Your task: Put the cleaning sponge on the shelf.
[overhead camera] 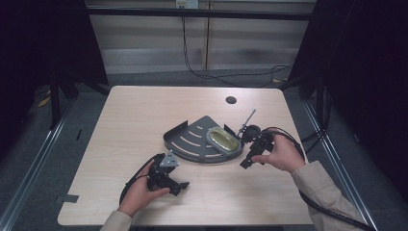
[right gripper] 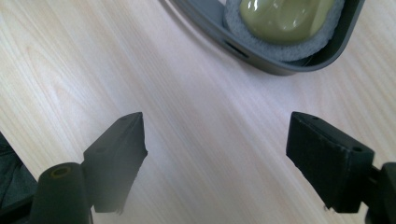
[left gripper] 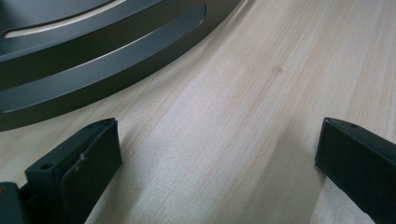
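Left gripper (left gripper: 219,154) spread, holding nothing | right gripper (right gripper: 215,154) spread, holding nothing | olive sponge (overhead camera: 224,139) lies in grey corner tray (overhead camera: 185,144), right end | probably sponge pickup: approach from above, clear tray rim.

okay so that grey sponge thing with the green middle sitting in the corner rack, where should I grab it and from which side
Best taken from above, the fingers pinching its grey foam rim across the narrow width. The sponge lies flat in the right end of the rack, whose raised wall hugs its near edge, so a sideways approach looks blocked. The right gripper, open beside that end, seems the handier one.
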`<action>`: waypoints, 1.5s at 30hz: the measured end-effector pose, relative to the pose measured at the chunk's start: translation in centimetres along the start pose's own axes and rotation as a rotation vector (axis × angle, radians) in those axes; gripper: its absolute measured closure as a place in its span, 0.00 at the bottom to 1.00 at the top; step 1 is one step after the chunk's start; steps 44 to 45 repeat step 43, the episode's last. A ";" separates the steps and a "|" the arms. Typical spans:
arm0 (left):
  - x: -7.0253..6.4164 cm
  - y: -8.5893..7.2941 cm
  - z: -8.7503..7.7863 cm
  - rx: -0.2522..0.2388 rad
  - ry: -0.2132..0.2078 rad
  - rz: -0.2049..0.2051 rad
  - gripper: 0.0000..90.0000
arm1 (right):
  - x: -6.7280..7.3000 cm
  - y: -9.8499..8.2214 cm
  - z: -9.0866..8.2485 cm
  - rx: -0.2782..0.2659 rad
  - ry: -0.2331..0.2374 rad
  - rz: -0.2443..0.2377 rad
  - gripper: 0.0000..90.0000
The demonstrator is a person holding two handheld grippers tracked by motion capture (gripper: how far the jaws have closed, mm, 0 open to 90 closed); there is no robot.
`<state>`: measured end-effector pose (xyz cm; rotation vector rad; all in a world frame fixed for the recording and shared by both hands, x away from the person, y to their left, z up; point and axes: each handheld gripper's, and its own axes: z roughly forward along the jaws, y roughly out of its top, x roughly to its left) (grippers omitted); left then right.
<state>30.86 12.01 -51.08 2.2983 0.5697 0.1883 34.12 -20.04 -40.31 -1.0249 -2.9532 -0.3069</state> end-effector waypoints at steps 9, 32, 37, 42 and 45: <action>0.0 0.0 0.0 0.002 0.000 0.003 0.00 | 0.1 -2.1 0.6 0.017 -0.005 0.007 0.22; 0.0 0.0 0.0 0.001 0.000 0.001 0.00 | 0.7 -7.8 2.4 -0.026 -0.010 0.071 0.23; 0.0 0.0 0.0 0.001 0.000 0.003 0.00 | 0.6 -8.9 2.9 -0.118 0.001 0.108 0.24; 0.0 0.0 0.0 0.001 0.000 0.003 0.00 | 0.5 -9.0 3.0 -0.125 0.013 0.104 0.24; 0.0 0.0 0.0 0.001 0.000 0.001 0.00 | 0.5 -8.9 3.0 -0.121 0.006 0.095 0.24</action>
